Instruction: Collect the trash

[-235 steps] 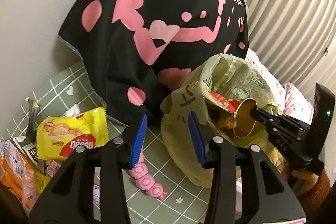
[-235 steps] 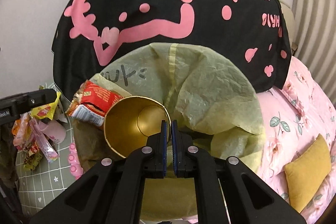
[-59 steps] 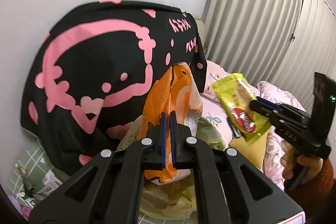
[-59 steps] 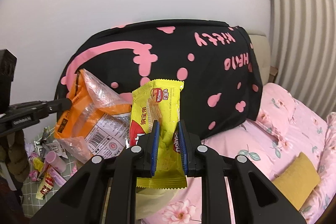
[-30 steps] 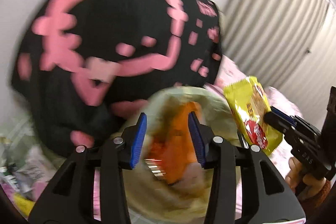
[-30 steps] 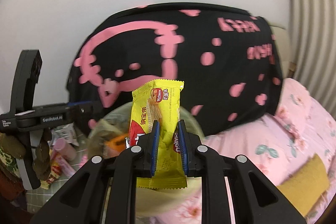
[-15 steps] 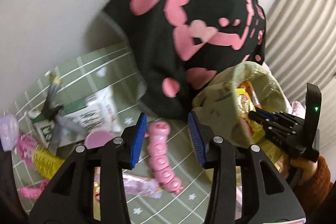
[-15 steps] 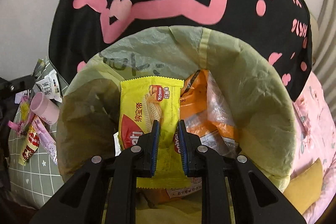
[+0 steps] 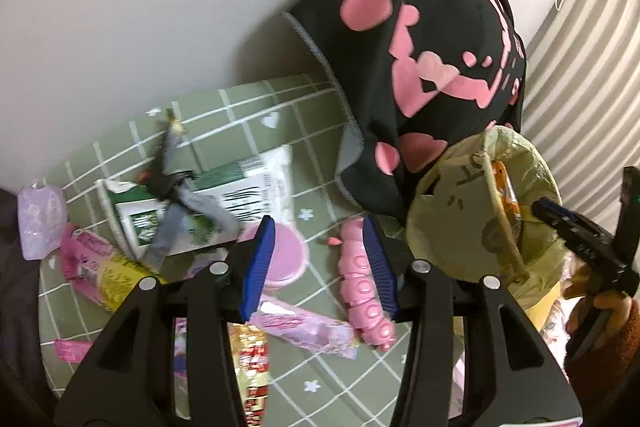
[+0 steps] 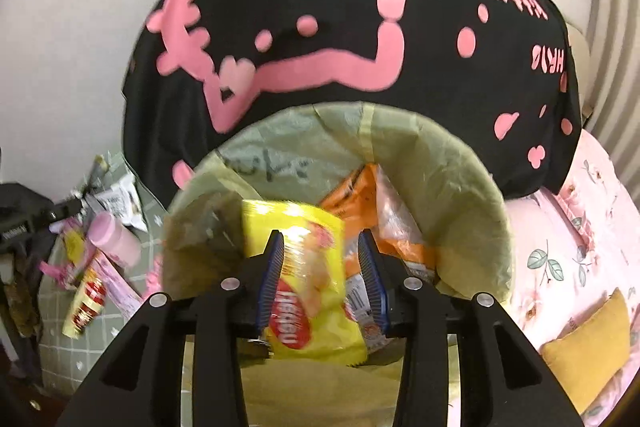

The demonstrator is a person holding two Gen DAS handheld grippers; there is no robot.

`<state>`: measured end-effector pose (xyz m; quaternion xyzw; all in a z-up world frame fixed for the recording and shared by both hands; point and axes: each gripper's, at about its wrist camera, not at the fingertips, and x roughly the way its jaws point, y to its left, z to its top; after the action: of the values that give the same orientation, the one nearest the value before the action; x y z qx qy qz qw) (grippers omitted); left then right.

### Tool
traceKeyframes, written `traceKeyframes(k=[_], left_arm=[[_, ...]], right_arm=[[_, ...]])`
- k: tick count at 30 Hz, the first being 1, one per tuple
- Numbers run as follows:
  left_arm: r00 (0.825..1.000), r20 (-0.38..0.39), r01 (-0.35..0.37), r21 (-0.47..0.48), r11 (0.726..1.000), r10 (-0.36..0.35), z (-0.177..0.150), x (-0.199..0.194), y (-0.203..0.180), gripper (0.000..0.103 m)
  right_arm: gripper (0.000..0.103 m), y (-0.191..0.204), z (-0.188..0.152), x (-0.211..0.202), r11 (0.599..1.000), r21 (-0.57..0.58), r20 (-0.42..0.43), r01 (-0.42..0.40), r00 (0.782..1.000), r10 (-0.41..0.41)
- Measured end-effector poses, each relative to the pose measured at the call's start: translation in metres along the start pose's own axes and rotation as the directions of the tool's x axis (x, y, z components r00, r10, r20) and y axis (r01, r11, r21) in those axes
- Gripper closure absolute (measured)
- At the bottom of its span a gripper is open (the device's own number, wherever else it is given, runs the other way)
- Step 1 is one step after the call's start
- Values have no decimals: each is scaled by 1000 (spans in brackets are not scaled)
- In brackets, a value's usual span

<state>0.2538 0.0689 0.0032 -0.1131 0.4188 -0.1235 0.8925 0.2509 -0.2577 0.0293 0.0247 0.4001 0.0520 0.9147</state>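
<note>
The bin lined with a yellow-green bag (image 10: 460, 187) stands in front of a black and pink cushion; it also shows in the left wrist view (image 9: 448, 227). My right gripper (image 10: 322, 273) is open over the bin, and a yellow wafer packet (image 10: 308, 267) lies loose between its fingers inside the bag, beside an orange packet (image 10: 360, 203). My left gripper (image 9: 318, 263) is open and empty above the green checked mat (image 9: 240, 115), over a pink cup (image 9: 284, 255) and a pink ridged tray (image 9: 360, 283).
On the mat lie a green and white carton (image 9: 192, 203), a grey wrapper (image 9: 180, 211), pink wrappers (image 9: 304, 323) and a red and gold wrapper (image 9: 252, 359). The black cushion (image 9: 432, 47) leans on the wall. A pink floral bedspread (image 10: 568, 227) and yellow pillow (image 10: 588, 347) lie right.
My right gripper opened and let go of the yellow packet inside the bin. My left gripper, open since dropping the orange packet, swung left and down over the mat's trash.
</note>
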Motion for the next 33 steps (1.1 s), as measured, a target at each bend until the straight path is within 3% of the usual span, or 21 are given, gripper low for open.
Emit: traceKeyframes(k=[8, 15, 21, 25, 33], left_arm=[[989, 79, -122, -64, 991, 127, -11, -28, 53, 60], [964, 92, -227, -203, 953, 249, -31, -54, 117, 60], [951, 59, -273, -290, 917, 302, -52, -65, 159, 60], [951, 44, -276, -328, 904, 306, -64, -70, 174, 60], [960, 44, -250, -321, 914, 278, -68, -67, 175, 60]], right_arm=[[66, 54, 19, -13, 994, -52, 82, -92, 992, 96], [65, 118, 10, 0, 966, -132, 67, -224, 970, 234], [65, 171, -18, 28, 910, -246, -49, -335, 942, 333], [65, 196, -43, 55, 877, -299, -157, -376, 926, 343], [65, 223, -72, 86, 825, -354, -284, -440, 892, 353]])
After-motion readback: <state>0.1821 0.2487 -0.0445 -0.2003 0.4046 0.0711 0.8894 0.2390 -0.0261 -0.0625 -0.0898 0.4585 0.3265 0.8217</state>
